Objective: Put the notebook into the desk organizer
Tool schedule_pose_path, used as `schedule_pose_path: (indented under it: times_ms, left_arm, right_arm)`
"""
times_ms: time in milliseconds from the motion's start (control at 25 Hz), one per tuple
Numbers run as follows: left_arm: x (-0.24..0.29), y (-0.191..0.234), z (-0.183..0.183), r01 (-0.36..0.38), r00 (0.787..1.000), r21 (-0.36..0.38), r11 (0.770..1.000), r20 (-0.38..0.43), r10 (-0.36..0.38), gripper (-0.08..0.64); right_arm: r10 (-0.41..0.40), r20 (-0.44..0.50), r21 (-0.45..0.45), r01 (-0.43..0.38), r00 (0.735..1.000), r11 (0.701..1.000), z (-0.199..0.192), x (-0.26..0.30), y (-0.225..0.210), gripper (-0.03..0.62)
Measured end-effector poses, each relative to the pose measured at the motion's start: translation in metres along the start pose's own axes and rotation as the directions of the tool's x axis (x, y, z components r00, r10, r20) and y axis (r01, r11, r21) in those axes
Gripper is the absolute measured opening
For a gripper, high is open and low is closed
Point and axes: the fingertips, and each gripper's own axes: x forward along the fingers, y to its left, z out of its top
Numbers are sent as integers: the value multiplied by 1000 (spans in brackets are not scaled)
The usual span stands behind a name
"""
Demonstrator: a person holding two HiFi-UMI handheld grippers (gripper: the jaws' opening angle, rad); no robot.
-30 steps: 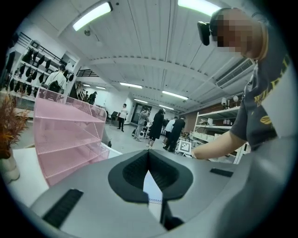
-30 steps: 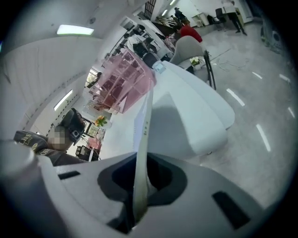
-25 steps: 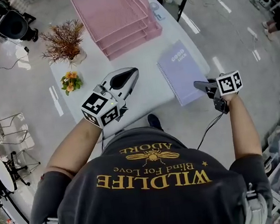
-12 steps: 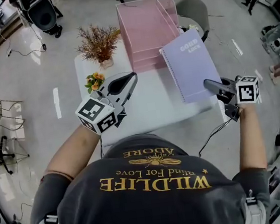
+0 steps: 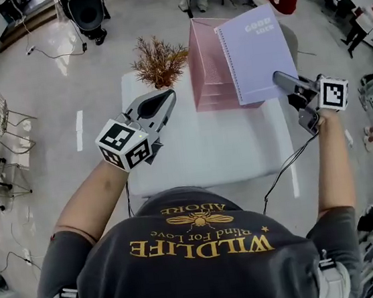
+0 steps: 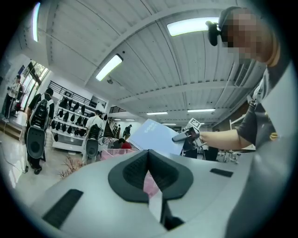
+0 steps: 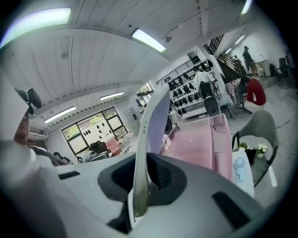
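My right gripper (image 5: 285, 82) is shut on the near corner of the lavender spiral notebook (image 5: 255, 52) and holds it in the air, tilted up over the pink desk organizer (image 5: 210, 74) at the back of the white table (image 5: 207, 156). In the right gripper view the notebook (image 7: 150, 125) stands edge-on between the jaws, with the pink organizer (image 7: 200, 144) just beyond it. My left gripper (image 5: 167, 99) hovers above the table's left part, shut and holding nothing. From the left gripper view I see the notebook (image 6: 151, 137) and the right gripper (image 6: 185, 136) ahead.
A dried plant in a vase (image 5: 159, 64) stands at the table's back left, beside the organizer. A grey chair (image 7: 260, 130) is behind the table, and a small bottle (image 7: 240, 169) sits near the organizer. A speaker on a stand (image 5: 86, 9) and people are further off.
The right gripper has lifted the notebook off the table and carried it up toward the pink organizer, tipping it steeper. The left gripper has drifted forward over the table, still shut.
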Motion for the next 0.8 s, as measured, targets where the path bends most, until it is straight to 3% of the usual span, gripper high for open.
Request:
schedule_pose_path:
  times_ms: [320,440,640,800]
  left_arm:
    - [-21,28,6,-59,998,8,998,3,59,-3]
    - [-27,34,3,-83,997,8,997,-1,83,-3]
    - [-30,41,-2,-120,993,-2,993,-15,120,-3]
    - [-33,47,-7,-129,991,-10,992,-25,129,-3]
  right_arm:
    - [21,27,-13,-20,999,1000,63,79,-48,31]
    - [-100,19,93,98,995,991,59,88,-88,31]
    - [-9,31,232,1,999,973,46,112,-113,31]
    - [-61,-10,346,61,998,936,22,127,-142,31]
